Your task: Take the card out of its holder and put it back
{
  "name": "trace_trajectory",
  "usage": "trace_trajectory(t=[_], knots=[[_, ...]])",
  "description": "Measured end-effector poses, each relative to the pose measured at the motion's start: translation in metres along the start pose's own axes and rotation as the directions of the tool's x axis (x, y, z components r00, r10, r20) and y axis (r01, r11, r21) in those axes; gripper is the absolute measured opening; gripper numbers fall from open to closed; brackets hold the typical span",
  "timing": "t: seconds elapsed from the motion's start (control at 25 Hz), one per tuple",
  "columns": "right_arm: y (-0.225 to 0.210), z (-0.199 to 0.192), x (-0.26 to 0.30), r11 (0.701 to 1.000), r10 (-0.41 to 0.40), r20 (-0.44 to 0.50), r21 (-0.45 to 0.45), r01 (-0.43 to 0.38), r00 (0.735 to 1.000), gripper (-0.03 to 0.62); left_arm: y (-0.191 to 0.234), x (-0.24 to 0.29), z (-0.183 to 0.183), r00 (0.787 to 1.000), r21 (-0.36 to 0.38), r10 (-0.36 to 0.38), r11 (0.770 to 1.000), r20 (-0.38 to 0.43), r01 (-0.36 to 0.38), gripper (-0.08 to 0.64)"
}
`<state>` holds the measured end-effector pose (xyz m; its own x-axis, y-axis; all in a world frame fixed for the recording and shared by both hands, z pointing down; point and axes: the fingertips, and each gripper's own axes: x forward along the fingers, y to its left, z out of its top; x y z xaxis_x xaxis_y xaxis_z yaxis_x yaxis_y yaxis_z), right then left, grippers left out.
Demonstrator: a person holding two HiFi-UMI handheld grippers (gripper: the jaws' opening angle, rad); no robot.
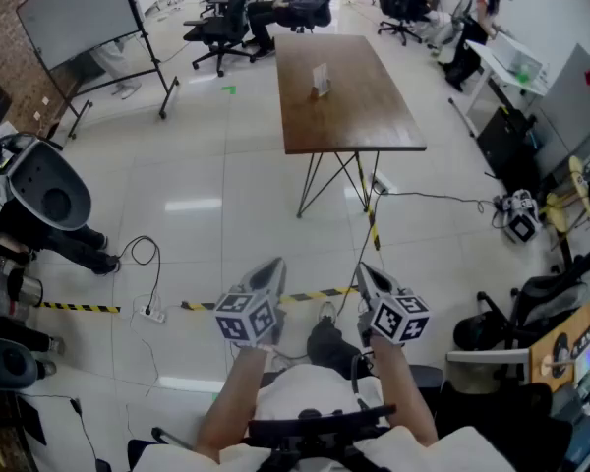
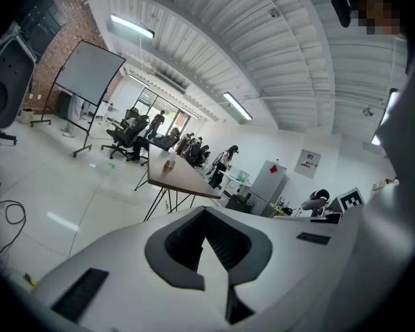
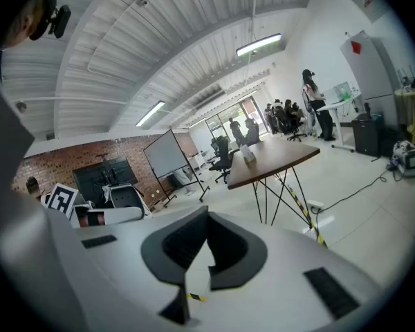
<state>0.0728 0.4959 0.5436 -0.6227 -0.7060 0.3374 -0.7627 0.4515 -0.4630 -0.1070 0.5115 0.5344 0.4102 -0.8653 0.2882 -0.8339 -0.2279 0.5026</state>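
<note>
Left tool point(image 1: 271, 266) and right tool point(image 1: 364, 271), each with its jaws pressed together and pinching nothing, are being held side by side low over the floor at the near edge of the scene, both pointing toward the far brown bench point(image 1: 374, 116). The card holder point(image 1: 321, 79) is standing upright on the far half of the bench, well apart from both tools; the card is showing too small to be told from the holder. Striped floor tape point(image 1: 79, 308) is running left to right just under the tools.
</note>
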Motion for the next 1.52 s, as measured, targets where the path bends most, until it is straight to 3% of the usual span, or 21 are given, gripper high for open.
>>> trace_trajectory(t=[0.48, 0.8, 1.12, 1.52], knots=[[-0.044, 0.061, 0.064, 0.999, 0.043, -0.004, 0.000, -0.043, 0.999, 0.000, 0.006, 0.081, 0.039, 1.000, 0.012, 0.014, 1.000, 0.005, -0.014, 0.000], [-0.082, 0.110, 0.103, 0.999, 0.032, 0.049, -0.011, -0.031, 0.998, 0.002, 0.011, 0.134, 0.068, 0.999, 0.037, 0.038, 0.999, 0.011, -0.039, 0.000], [-0.106, 0.147, 0.138, 0.987, 0.159, 0.038, -0.016, -0.158, 0.987, 0.000, 0.012, 0.189, 0.088, 0.997, 0.042, 0.079, 0.996, 0.025, -0.080, 0.000], [-0.127, 0.168, 0.162, 0.967, 0.246, 0.013, 0.068, -0.247, 0.969, 0.002, 0.010, 0.226, 0.100, 0.995, 0.037, 0.102, 0.994, 0.020, -0.103, 0.000]])
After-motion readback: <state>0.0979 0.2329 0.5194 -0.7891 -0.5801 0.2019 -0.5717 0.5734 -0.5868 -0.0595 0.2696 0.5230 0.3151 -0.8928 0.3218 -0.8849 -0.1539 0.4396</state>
